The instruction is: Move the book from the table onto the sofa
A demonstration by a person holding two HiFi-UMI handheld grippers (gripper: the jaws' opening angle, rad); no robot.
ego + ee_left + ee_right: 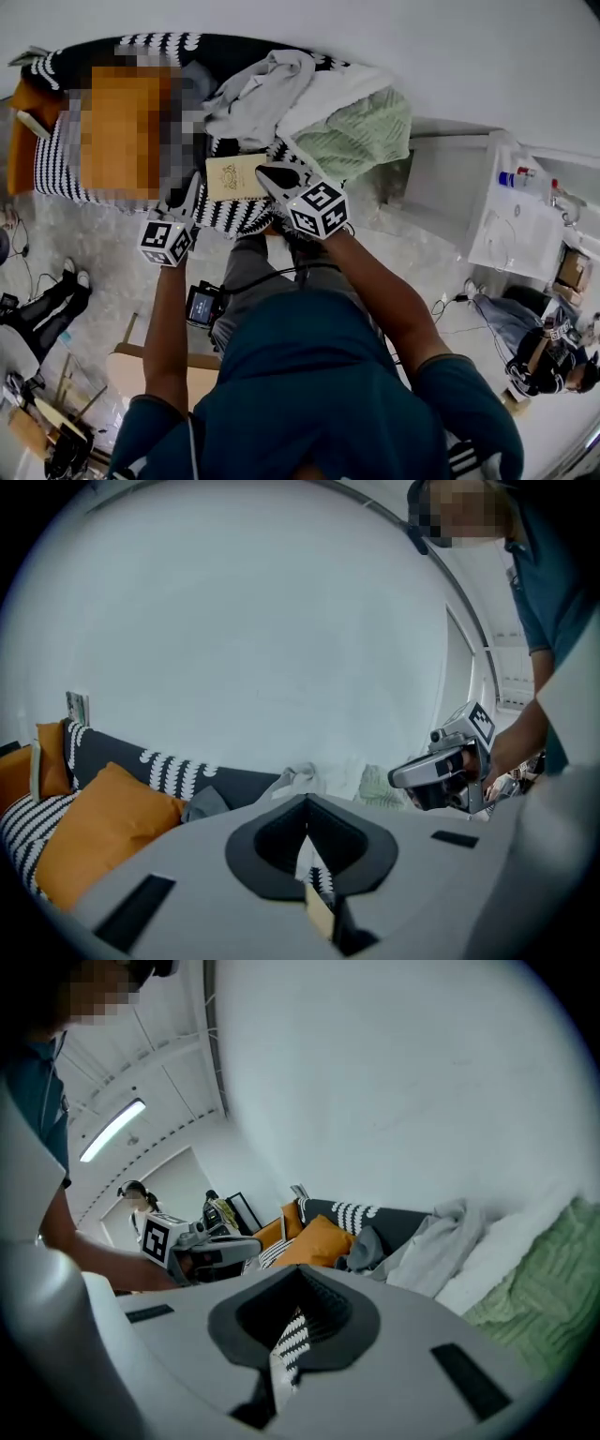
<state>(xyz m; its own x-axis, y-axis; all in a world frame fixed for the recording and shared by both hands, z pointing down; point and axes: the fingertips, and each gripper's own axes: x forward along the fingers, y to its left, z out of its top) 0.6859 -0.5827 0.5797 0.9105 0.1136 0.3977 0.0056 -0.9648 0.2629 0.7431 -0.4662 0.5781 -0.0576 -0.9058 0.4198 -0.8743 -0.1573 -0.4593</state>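
Observation:
In the head view a thin beige book [234, 176] with a gold ornament hangs flat over the striped black-and-white sofa [56, 164], held at both side edges. My left gripper [194, 192] is shut on its left edge. My right gripper [267, 175] is shut on its right edge. In the left gripper view the left gripper [307, 841] has its jaws together, with a beige book edge [320, 913] low between them; the right gripper [441, 772] shows beyond. In the right gripper view the right gripper [295, 1312] is closed on a pale sliver, and the left gripper [202, 1252] is in sight.
A heap of grey and white clothes [258, 94] and a green blanket [361, 136] lie on the sofa's right part; orange cushions [103, 832] sit on its left. A white table [511, 230] with a bottle stands to the right. A seated person [553, 361] is beyond it.

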